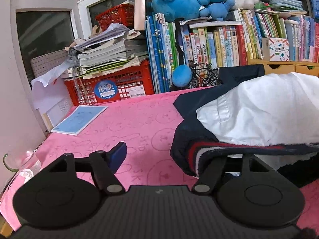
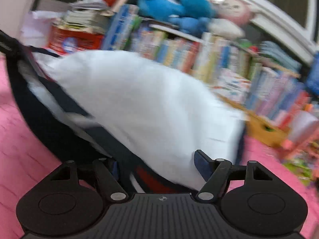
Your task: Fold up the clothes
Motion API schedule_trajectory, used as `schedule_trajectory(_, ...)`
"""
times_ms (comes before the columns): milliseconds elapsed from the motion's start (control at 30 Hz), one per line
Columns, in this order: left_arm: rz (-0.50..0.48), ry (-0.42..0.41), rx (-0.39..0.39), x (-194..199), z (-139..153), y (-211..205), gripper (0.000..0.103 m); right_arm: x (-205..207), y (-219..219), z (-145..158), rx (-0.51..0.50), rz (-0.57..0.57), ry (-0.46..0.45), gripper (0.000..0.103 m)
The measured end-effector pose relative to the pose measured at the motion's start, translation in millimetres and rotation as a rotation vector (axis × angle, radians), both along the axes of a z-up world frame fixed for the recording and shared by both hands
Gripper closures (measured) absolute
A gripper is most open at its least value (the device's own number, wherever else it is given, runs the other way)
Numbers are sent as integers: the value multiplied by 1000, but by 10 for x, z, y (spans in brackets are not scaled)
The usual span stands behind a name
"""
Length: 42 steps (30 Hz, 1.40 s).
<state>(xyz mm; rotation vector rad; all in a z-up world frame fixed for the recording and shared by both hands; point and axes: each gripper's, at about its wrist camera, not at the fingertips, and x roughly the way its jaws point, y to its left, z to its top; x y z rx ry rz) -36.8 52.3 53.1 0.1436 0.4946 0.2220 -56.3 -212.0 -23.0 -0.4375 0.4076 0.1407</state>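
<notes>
Left wrist view looked low across the pink tablecloth [image 1: 129, 123] toward the far bookshelf [image 1: 219, 43], with the jacket [image 1: 259, 115] close at its right. Right wrist view, blurred and tilted, sat nearer, the jacket [image 2: 149, 103] filling its centre. Both shared the jacket, bookshelf [image 2: 199, 55] and blue plush toys [image 1: 189, 0].

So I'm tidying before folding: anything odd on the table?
A glass sits at the very edge of the pink cloth, easy to knock off. The jacket lies bunched, not flat.
</notes>
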Motion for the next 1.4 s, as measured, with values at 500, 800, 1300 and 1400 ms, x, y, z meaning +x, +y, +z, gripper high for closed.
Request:
schedule_trajectory(500, -71, -67, 2, -485, 169, -26, 8, -564, -977, 471, 132, -201, -142, 43)
schedule_trajectory(800, -100, 34, 13, -1027, -100, -56, 4, -1276, -1081, 550, 115, -162, -84, 35)
schedule_trajectory(1300, -179, 221, 76, -1210, -305, -150, 0, -1562, -1203, 266, 147, -158, 185, 27)
schedule_trajectory(1400, -258, 229, 82, -1322, -276, -124, 0, -1569, -1216, 191, 178, -104, 261, 26)
